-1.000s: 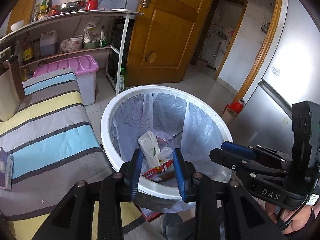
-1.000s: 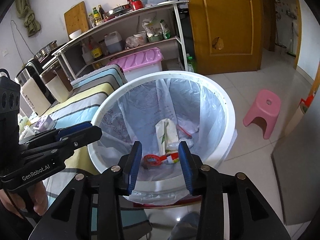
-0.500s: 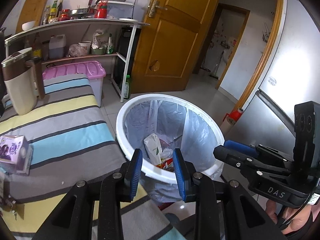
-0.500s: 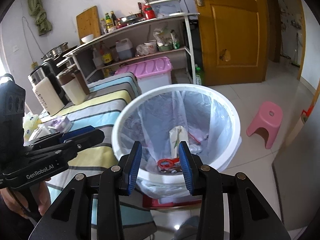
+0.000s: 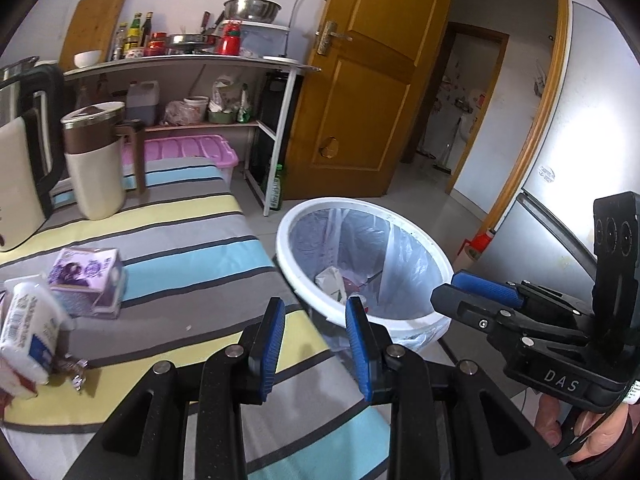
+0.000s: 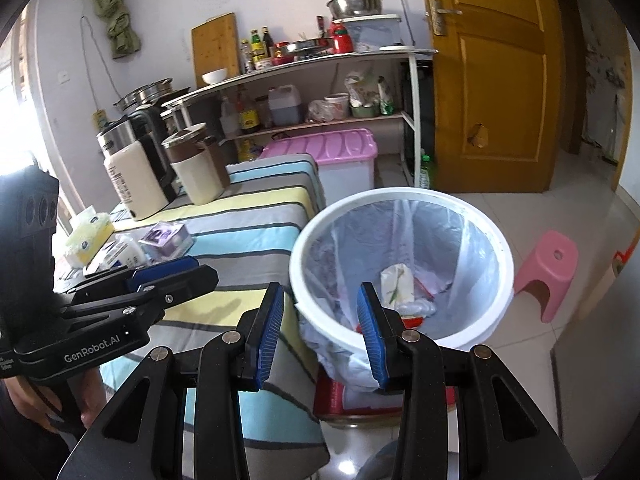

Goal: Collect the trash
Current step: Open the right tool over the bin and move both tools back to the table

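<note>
Both the left gripper (image 5: pixel 315 338) and right gripper (image 6: pixel 320 330) stand released, empty; purple printed carton (image 5: pixel 86 282) lies well left of the left fingers (image 5: pixel 269 346) on the striped worktop (image 5: pixel 192 248)

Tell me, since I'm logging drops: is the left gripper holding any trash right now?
No: the left gripper is open with nothing between its blue pads, poised over the striped tablecloth beside the white bin.

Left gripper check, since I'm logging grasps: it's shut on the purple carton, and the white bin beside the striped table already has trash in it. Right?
Not quite. The left gripper is open and holds nothing; the purple carton lies on the striped table, as the left wrist view shows. The white bin beside the table does already have trash in it.
</note>
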The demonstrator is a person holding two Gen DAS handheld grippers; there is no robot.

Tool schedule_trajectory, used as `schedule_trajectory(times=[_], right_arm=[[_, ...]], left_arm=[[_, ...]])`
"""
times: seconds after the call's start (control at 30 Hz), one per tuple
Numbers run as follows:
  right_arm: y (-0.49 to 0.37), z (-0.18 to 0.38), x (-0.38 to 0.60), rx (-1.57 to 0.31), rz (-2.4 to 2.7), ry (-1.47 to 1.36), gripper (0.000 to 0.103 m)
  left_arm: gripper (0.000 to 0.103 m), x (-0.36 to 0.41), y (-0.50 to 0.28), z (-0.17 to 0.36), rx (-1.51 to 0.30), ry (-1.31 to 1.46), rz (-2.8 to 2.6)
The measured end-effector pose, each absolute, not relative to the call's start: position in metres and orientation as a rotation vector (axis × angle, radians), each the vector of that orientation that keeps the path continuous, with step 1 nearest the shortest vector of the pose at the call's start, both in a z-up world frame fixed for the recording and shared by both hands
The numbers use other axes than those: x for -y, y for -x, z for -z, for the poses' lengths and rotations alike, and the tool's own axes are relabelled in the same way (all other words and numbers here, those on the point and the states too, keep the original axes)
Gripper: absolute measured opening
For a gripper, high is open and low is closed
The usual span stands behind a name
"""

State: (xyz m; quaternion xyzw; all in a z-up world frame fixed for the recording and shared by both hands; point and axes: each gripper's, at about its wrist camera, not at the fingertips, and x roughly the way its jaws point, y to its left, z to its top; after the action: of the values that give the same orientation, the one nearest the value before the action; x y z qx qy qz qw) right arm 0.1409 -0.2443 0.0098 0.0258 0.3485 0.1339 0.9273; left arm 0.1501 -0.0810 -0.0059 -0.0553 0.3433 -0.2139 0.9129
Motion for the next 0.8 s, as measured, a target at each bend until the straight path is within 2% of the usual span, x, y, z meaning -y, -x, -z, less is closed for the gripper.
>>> schedule_trajectory(times=[0.8], right_arm=[[-0.131,0.001,0.18,-0.745,-0.46,-0.026,0.039]], left_arm=[[0.031,-0.001,-0.106,0.013,-0.689,0.138,0.234]])
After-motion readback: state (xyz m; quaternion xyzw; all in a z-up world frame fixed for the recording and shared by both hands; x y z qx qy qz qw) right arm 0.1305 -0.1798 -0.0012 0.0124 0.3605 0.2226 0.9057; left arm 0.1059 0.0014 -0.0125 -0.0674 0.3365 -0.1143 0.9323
